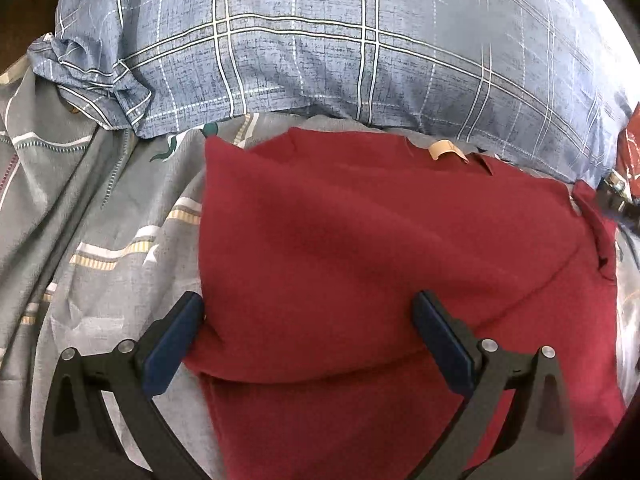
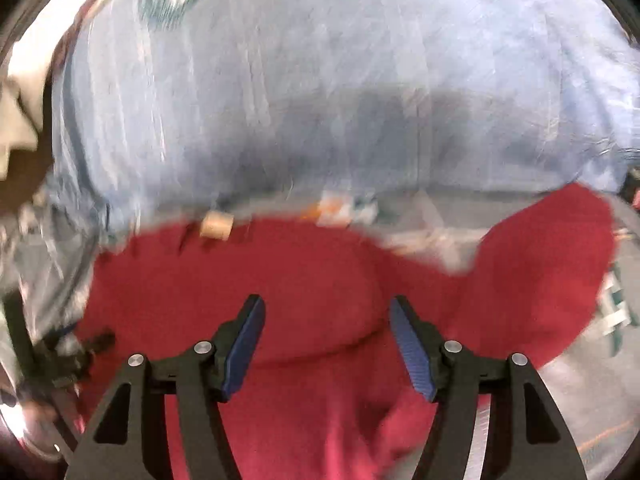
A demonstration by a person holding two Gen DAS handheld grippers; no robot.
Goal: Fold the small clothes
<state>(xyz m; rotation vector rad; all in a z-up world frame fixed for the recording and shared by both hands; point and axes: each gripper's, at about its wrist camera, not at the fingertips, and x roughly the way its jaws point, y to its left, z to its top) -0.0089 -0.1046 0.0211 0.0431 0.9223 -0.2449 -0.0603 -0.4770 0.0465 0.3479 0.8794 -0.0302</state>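
A dark red garment (image 1: pixel 360 248) lies spread on the grey patterned bedsheet (image 1: pixel 100 220), with a tan neck label (image 1: pixel 446 150) at its far edge. My left gripper (image 1: pixel 308 308) is open above the garment's near left part, its left finger at the cloth's left edge. In the blurred right wrist view the same red garment (image 2: pixel 320 280) fills the lower half, its tan label (image 2: pixel 216 224) at the far left. My right gripper (image 2: pixel 326 312) is open just above the cloth, holding nothing.
A large blue plaid pillow (image 1: pixel 340 40) lies just beyond the garment and also shows in the right wrist view (image 2: pixel 320 80). A red patterned item (image 1: pixel 630 160) sits at the far right edge. Grey sheet extends to the left.
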